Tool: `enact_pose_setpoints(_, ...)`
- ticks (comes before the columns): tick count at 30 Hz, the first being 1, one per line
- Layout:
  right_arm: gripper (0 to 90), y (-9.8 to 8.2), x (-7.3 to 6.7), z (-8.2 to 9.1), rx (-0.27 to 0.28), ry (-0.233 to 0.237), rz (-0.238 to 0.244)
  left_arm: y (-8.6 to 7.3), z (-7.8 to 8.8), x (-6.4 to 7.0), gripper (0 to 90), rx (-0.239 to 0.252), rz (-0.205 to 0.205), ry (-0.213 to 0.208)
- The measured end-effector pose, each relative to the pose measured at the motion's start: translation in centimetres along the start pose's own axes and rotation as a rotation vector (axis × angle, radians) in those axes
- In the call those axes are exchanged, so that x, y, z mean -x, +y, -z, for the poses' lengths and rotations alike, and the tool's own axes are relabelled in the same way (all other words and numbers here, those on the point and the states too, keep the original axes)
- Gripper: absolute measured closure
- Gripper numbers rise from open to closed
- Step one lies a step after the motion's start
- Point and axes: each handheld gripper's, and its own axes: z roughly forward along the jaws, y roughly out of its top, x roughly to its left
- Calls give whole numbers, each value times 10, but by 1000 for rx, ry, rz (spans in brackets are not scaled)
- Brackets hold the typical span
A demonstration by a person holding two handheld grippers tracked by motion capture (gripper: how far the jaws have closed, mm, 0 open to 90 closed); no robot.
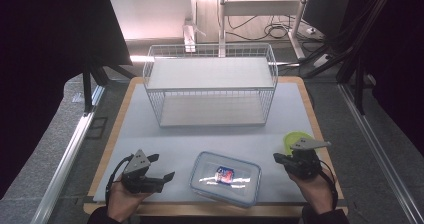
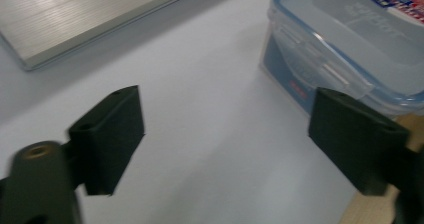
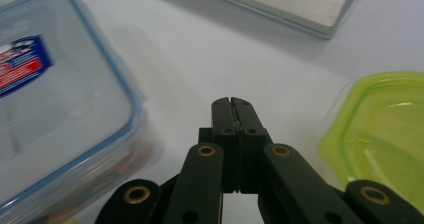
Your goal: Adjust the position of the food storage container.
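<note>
1. Clear lidded box (image 1: 226,178) flat on the table (image 1: 200,139) near its front edge, between both grippers, long axis running left to right and slightly skewed.
2. Left gripper (image 1: 159,168) just beside the box's left end, jaws spread wide, holding nothing; box corner (image 2: 350,44) lying ahead and right of the jaws.
3. Right gripper (image 1: 278,158) a little farther off, jaws pressed together, empty; green bowl (image 1: 296,140) right behind it.
4. Likely nearer for a grab: left.
5. Wire basket (image 1: 210,84) well apart, farther back.
</note>
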Motion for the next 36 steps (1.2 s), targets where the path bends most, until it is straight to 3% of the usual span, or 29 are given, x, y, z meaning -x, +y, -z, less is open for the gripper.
enact_pose_setpoints(1,900,-2,-3,2,-3,8,-3,1,-1,1,261,2,5,-21)
enact_pose_setpoints(2,900,-7,-10,4,-2,25,-13,2,-2,1,378,5,9,-41)
enact_pose_setpoints(4,900,-11,-16,5,-10,34,-17,4,-7,3,468,1,15,-106)
enact_pose_setpoints(7,900,-16,-22,5,-19,56,-23,5,-13,7,578,-16,10,-141)
enact_pose_setpoints(8,900,-21,-29,4,-33,69,-28,6,-19,11,690,-41,-2,-171)
enact_pose_setpoints(10,900,-24,-32,4,-42,78,-33,7,-22,14,738,-57,-12,-180)
enact_pose_setpoints(11,900,-27,-38,3,-61,95,-32,8,-28,20,834,-83,-36,-183)
enact_pose_setpoints(13,900,-29,-40,3,-69,100,-26,9,-30,23,885,-92,-42,-186)
enact_pose_setpoints(16,900,-34,-47,0,-98,114,-26,10,-35,28,900,-105,-47,-176)
enact_pose_setpoints(22,900,-35,-54,-8,-134,145,-25,9,-38,25,900,-109,1,-184)
enact_pose_setpoints(23,900,-33,-56,-10,-144,114,-10,9,-40,25,900,-117,8,-182)
enact_pose_setpoints(29,900,-28,-53,-19,-147,103,-21,8,-45,27,900,-163,1,-165)
enact_pose_setpoints(36,900,-20,-50,-30,-137,77,-30,8,-45,25,900,-157,35,-139)
